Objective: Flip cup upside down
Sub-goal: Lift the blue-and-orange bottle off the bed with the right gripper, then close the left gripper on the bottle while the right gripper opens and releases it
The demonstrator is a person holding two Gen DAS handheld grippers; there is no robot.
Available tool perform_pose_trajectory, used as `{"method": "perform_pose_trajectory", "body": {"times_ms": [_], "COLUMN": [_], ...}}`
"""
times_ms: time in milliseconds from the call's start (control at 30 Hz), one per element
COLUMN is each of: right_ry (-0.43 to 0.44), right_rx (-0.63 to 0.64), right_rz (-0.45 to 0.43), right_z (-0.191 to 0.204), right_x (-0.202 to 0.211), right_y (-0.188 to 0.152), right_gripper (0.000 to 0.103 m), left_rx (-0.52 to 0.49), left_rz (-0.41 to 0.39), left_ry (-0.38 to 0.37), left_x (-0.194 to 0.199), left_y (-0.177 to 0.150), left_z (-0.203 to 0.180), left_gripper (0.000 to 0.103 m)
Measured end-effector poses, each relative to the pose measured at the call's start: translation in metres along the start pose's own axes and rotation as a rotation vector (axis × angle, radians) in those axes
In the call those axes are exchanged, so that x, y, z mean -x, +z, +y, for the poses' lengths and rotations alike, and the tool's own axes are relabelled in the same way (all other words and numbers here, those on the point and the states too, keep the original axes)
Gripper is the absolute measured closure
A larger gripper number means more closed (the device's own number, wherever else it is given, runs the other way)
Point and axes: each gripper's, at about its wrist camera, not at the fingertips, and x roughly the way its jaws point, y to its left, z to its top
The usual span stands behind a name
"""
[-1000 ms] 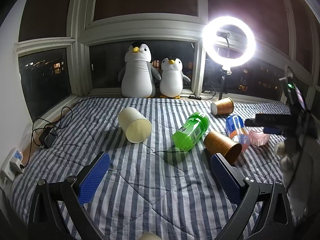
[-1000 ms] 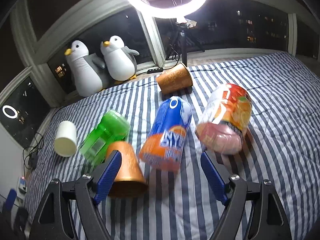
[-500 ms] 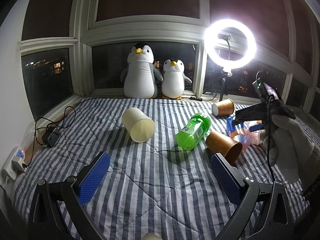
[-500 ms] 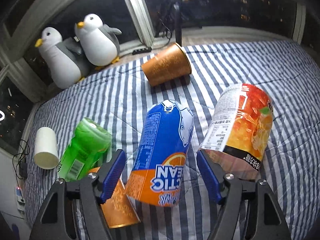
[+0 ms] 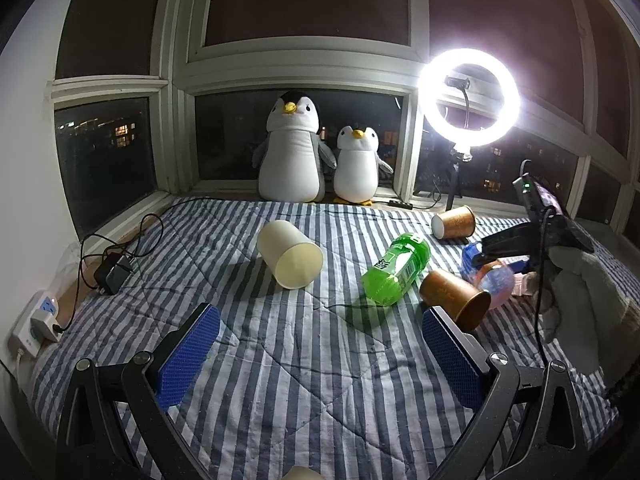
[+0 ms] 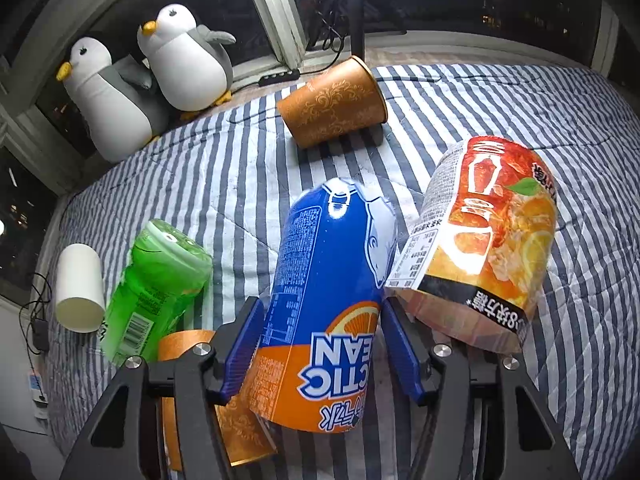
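Several cups lie on their sides on a striped bed (image 5: 300, 360). A blue-and-orange cup (image 6: 332, 304) lies between the fingers of my right gripper (image 6: 320, 344), whose blue pads press its two sides. The right gripper also shows in the left wrist view (image 5: 504, 248). A red-orange cup (image 6: 484, 252) lies just right of it, a green cup (image 6: 156, 280) and a brown cup (image 6: 208, 400) to the left. A white cup (image 5: 290, 254) lies ahead of my left gripper (image 5: 320, 356), which is open and empty above the bed.
Another brown cup (image 6: 332, 102) lies near the window. Two plush penguins (image 5: 292, 152) sit on the sill. A ring light (image 5: 470, 96) stands at the back right. A charger and cables (image 5: 112, 272) and a power strip (image 5: 36, 320) lie at the bed's left edge.
My right gripper moved forward and down around the blue-and-orange cup and its fingers closed in onto the cup's sides. The left gripper stayed nearly still.
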Motion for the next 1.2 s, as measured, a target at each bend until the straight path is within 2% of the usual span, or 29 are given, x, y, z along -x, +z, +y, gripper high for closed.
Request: {"method": "perform_pose_trajectory", "body": {"times_ms": [233,533,733,900,1000,1200], "right_ry": [0.050,0.092,0.093,0.070,0.068,0.083], "right_rx": [-0.004,-0.037,-0.019,0.025,0.042,0.024], "right_rz": [-0.050,-0.074,-0.094,-0.096,-0.101,-0.139], "right_z": [-0.010,-0.027,-0.029,-0.024,-0.022,-0.029], "right_x": [0.032,0.064,0.081,0.083,0.082,0.092], "right_y": [-0.022,-0.086,-0.119,-0.136,-0.141,-0.147], "right_gripper": [0.049,0.050,0.050,0.049,0.045,0.044], "left_rx": [0.002,-0.008,-0.018,-0.023,-0.023,-0.029], "left_rz": [-0.004,0.006,0.053,0.085,0.091,0.115], "left_ry": [0.006,-0.013,-0.056,-0.063,-0.063,-0.073], "left_x": [0.004,0.003,-0.005,-0.020,-0.025,-0.032], "left_y": [-0.001,-0.003,-0.009,-0.017,-0.019,-0.019], "left_z": [0.001,-0.005,-0.017,-0.027,-0.030,-0.038], "left_gripper": [0.000,0.000,0.000,0.000,0.000,0.000]}}
